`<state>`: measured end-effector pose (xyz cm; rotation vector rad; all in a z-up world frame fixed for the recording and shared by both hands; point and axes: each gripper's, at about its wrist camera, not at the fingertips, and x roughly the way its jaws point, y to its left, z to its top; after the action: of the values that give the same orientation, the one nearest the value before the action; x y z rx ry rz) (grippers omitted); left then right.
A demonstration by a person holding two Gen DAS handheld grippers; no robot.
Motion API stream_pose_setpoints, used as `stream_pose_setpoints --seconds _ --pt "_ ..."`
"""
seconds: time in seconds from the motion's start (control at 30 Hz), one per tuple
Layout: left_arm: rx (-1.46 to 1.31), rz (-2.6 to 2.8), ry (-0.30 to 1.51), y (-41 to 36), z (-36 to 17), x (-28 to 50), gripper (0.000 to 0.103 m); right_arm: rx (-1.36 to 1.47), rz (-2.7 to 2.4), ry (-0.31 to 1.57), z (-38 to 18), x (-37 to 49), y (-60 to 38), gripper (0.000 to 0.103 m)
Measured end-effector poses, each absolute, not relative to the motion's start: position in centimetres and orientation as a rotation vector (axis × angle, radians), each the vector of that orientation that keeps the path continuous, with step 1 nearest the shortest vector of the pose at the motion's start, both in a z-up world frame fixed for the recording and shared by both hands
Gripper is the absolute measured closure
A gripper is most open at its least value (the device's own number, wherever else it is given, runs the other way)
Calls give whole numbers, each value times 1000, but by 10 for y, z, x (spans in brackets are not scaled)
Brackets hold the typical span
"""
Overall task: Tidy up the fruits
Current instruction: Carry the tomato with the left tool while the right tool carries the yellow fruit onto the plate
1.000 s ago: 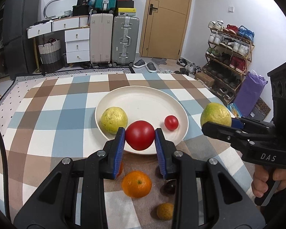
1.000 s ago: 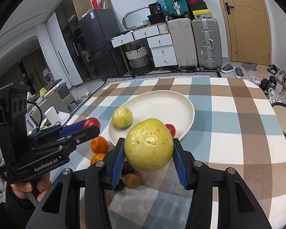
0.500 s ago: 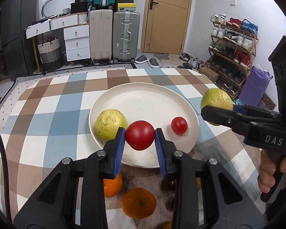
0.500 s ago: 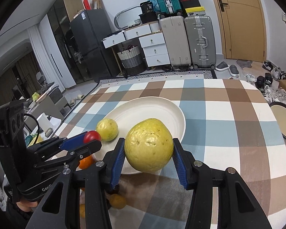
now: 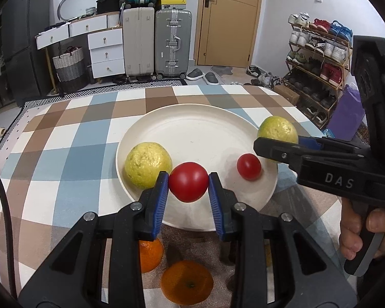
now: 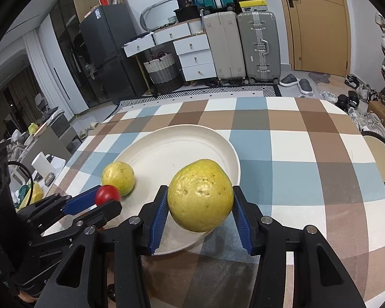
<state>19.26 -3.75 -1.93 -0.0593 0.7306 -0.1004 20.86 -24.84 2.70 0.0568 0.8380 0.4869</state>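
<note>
Left claw (image 5: 188, 182) clamps a round red tomato (image 5: 188, 181) at frame centre; right claw (image 6: 200, 195) grips a bumpy yellow-green guava (image 6: 200, 195) over the cream round plate (image 6: 166, 148).

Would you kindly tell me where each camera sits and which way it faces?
Left wrist: on the left hand-held gripper, looking down at the plate; holds a tomato; a hand shows.
Right wrist: on the right hand-held gripper, facing the same plate; holds a yellow fruit.
Shared: plate, both held fruits, suitcases.

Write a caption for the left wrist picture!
Left gripper holds a tomato over the plate.
</note>
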Motion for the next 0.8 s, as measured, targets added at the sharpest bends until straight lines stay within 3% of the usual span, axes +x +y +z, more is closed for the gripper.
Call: stream_pose_setpoints --seconds 0.8 --pt "-92 -92 766 -28 -30 199 74 -6 459 854 17 237 -213 54"
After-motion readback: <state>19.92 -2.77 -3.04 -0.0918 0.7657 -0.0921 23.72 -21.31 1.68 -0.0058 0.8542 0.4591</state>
